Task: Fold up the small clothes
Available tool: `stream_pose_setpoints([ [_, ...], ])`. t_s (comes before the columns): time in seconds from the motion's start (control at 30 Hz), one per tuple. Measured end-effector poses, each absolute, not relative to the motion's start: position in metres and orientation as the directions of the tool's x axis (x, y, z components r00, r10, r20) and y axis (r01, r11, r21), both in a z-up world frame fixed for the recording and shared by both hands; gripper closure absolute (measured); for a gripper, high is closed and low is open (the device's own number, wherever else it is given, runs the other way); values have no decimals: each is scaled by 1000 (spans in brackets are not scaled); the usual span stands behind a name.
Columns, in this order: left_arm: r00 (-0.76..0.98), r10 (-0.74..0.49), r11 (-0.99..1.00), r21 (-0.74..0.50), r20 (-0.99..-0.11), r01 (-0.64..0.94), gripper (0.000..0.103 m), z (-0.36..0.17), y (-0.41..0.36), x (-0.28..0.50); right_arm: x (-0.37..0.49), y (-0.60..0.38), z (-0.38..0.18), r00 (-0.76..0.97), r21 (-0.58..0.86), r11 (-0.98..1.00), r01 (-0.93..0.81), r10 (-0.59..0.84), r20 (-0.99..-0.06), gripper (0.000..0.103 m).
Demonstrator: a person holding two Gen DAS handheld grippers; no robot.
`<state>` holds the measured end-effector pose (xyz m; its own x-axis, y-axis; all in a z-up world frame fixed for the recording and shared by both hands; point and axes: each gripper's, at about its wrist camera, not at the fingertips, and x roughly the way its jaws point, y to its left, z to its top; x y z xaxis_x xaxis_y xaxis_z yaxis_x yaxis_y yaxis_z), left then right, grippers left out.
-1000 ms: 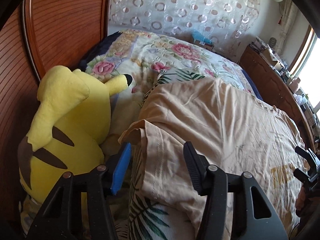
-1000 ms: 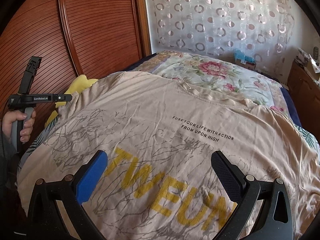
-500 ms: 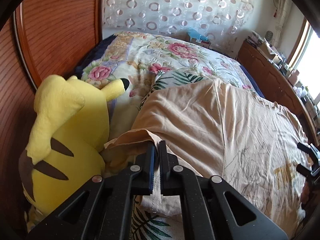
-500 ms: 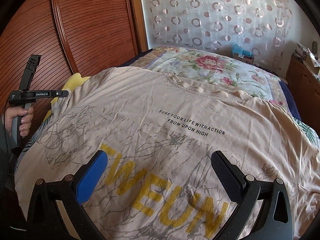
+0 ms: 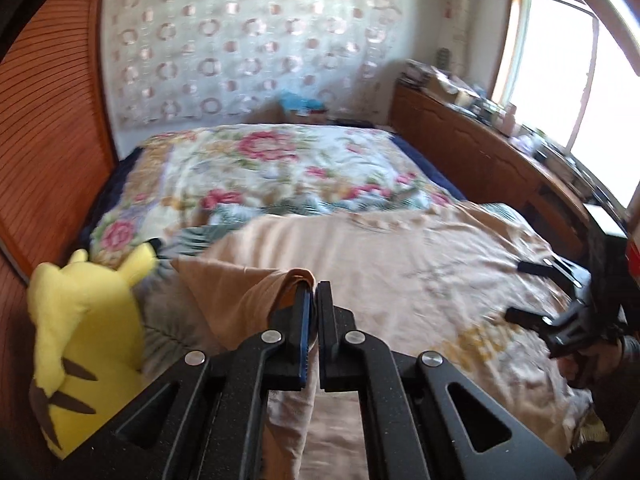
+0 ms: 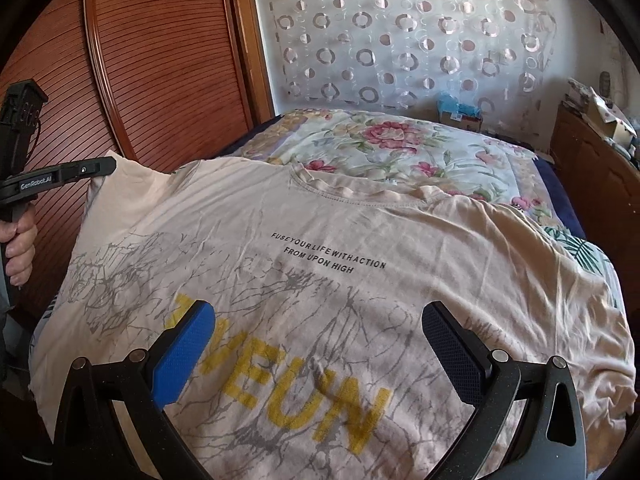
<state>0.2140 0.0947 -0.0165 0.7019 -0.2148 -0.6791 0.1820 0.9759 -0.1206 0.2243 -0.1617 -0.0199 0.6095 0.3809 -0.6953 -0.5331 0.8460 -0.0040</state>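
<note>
Now left gripper (image 5: 313, 300) pinches the sleeve (image 5: 256, 284) of the T-shirt (image 6: 320, 280) at the bed's (image 6: 400, 140) left edge — right gripper (image 6: 316, 344) spread, empty above it. Risk: thin fabric slipping out — fold skews.

Bedroom, pretty lived-in. Reddish wooden slatted panel (image 6: 160, 60) runs up at 10 o'clock, and a sheer curtain with ring patterns (image 6: 400, 40) covers the wall at 12. The bed has a floral quilt (image 6: 380, 144). A cluttered wooden dresser (image 5: 480, 152) sits at 2 o'clock, under a bright, blown-out window (image 5: 560, 60) pouring in daylight.
</note>
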Motion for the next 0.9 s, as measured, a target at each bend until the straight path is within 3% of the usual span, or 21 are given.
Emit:
stream_pose_setpoints([
  [0.13,685,-242,967,-116,-687,225,99,-17,70,204,214,-169,-21,620,-3,859,-512,367,-693,0],
  [0.2,691,-232,970,-111,-685,216,91,-16,71,201,211,-168,-21,621,-8,862,-507,359,-697,0],
  [0.27,706,-202,977,-95,-679,188,68,-15,75,196,207,-166,-22,620,-11,863,-505,354,-701,0],
  [0.37,716,-168,985,-90,-678,146,60,-21,88,192,204,-160,-23,616,-11,859,-511,357,-702,0],
  [0.47,716,-111,994,-74,-689,82,36,-32,105,188,205,-150,-21,611,-13,848,-529,371,-699,1],
  [0.53,714,-74,997,-63,-696,41,28,-39,116,184,207,-141,-21,601,-11,833,-554,391,-697,2],
  [0.8,707,52,996,-17,-706,-90,27,-54,139,173,214,-88,-23,557,-43,754,-655,444,-702,3],
  [0.9,707,77,993,-7,-703,-115,28,-55,144,168,219,-70,-28,531,-47,720,-693,465,-708,12],
])
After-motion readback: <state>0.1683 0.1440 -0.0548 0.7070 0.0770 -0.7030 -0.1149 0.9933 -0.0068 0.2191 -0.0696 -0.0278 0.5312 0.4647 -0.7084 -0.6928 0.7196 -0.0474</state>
